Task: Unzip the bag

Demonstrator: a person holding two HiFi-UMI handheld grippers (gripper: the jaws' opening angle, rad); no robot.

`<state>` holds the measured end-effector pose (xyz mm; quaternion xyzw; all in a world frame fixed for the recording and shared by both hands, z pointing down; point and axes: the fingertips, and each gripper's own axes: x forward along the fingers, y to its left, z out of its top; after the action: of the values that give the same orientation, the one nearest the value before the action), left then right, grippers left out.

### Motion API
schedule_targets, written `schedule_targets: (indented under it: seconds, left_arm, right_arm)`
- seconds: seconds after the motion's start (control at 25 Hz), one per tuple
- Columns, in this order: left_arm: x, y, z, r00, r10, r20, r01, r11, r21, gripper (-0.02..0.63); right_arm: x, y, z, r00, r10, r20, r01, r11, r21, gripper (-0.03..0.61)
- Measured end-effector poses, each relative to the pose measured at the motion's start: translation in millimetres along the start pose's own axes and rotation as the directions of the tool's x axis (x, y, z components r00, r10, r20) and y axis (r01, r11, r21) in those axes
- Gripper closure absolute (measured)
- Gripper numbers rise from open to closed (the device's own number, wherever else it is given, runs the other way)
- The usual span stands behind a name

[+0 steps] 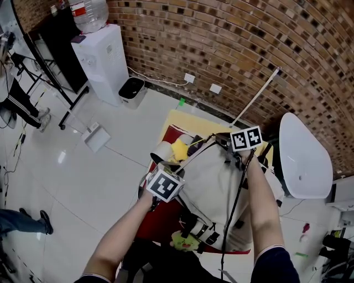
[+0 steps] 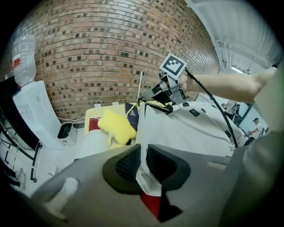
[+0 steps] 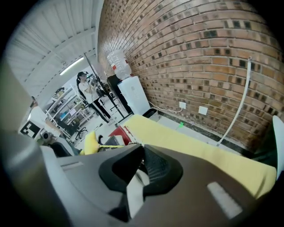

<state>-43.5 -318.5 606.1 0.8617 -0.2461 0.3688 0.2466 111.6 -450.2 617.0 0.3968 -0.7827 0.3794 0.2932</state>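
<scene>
While my left gripper [image 2: 143, 155] pinches the bag [image 2: 186, 133] between its jaws, my right gripper [image 3: 142, 155] has its jaws clamped on a white strip [image 3: 135, 192].

In the head view the marker cubes and hands cover the jaw tips of the left tongs [image 2: 144, 163] and the right tongs [image 3: 143, 165], and the arms hide part of the bag [image 1: 210, 177]. The white strip [image 3: 135, 191] pinched by the right tongs may be a zip pull or a strap; which one cannot be told. The zip is too small to trace. The bottle [image 1: 88, 14] is cut off by the top edge, and a person's legs [image 1: 22, 220] by the left.
</scene>
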Motion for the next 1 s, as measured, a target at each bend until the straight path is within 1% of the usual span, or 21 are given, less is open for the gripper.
schedule_targets:
  seconds: [0.16,0.56,0.84,1.0]
  left_arm:
    - [-1.4,1.9,2.5,1.000,0.000,0.016,0.000,1.000,0.000,0.560]
    - [-6.3,6.7,-2.6,1.000,0.011,-0.001,-0.011,1.000,-0.014,0.565]
    - [-4.7,7.2,-4.3,1.000,0.028,-0.002,-0.028,1.000,-0.006,0.561]
    - [-4.7,5.2,-2.0,0.999,0.036,0.020,-0.036,0.999,-0.005,0.557]
  right_arm:
    - [-12.2,-20.0,-6.6,0.999,-0.039,0.002,0.039,0.998,0.050,0.552]
    - [-31.8,-50.3,-39.1,0.992,-0.121,-0.035,0.125,0.982,0.142,0.551]
    - [-37.8,-61.7,-59.1,0.987,-0.155,-0.043,0.160,0.972,0.171,0.554]
    - [-37.4,-62.7,-60.8,0.979,-0.195,-0.052,0.201,0.970,0.138,0.551]
